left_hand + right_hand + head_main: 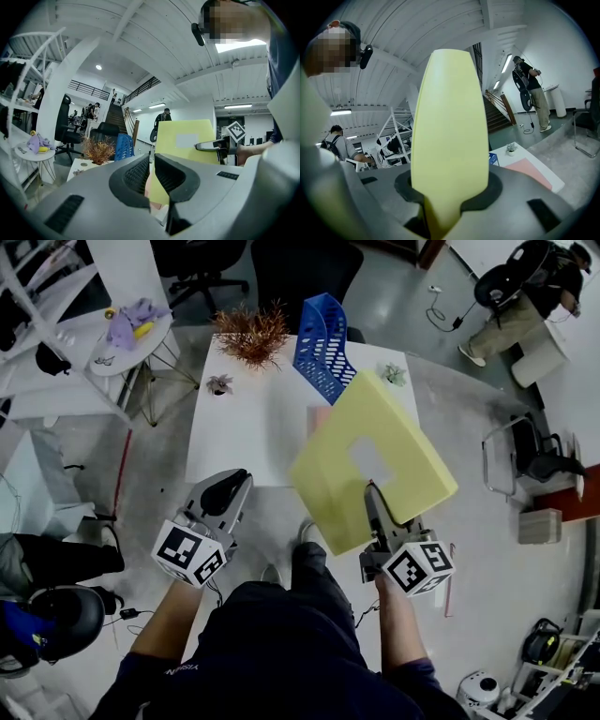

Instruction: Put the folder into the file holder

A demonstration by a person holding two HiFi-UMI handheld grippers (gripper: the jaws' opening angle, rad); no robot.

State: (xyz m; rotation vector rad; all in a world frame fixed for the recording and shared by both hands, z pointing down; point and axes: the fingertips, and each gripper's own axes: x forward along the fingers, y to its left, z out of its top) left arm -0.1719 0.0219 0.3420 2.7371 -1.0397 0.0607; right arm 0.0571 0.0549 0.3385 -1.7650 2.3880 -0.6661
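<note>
- While the yellow folder (342,474) is held in the air over the near right part of the white table (248,442), it is pinched at its near edge by the right gripper (375,501), whose jaws are pressed onto both of its faces.
- A white label is seen on the folder's upper face.
- The blue file holder (323,345) is stood at the far side of the table, and the folder is not yet in it.
- The left gripper (228,493) is held by the table's near left edge, well apart from the folder; its jaws are drawn together with only a thin slit between them, and nothing is gripped.
- A reddish dried plant (251,334) is set just left of the file holder.
- A small potted plant (218,383) is placed nearer the left edge.
- A pink sheet (320,414) is laid on the table, partly covered from view by the folder.
</note>
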